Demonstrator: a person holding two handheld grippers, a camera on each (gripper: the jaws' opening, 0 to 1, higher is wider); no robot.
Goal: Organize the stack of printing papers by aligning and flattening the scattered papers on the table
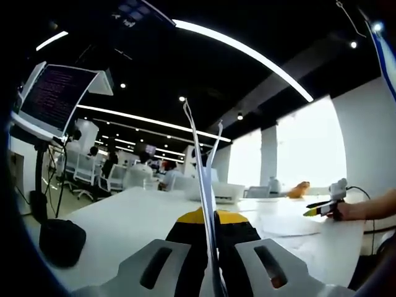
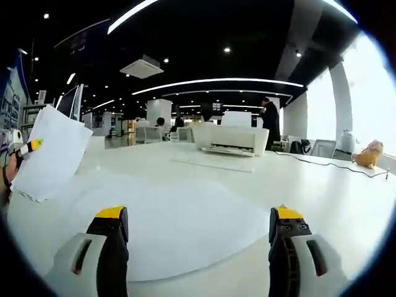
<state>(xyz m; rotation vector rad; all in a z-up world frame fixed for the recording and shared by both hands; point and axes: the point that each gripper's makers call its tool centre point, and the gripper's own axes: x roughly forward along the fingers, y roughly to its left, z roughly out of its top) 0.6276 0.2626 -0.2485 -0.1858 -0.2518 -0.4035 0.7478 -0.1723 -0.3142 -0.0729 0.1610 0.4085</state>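
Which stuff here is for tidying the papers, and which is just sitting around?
For the job: held paper stack, left gripper, right gripper, table.

Just lying about: printer, monitor, orange toy, black pouch.

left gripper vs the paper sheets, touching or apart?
Touching. In the left gripper view the left gripper is shut on the paper sheets, which rise edge-on from between its jaws. The right gripper view shows those sheets held up off the table.

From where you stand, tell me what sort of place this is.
Probably an open-plan office or lab. A white printer sits on the long white table, a dark computer monitor stands on a pole, and white office chairs with seated people fill the background under strip ceiling lights.
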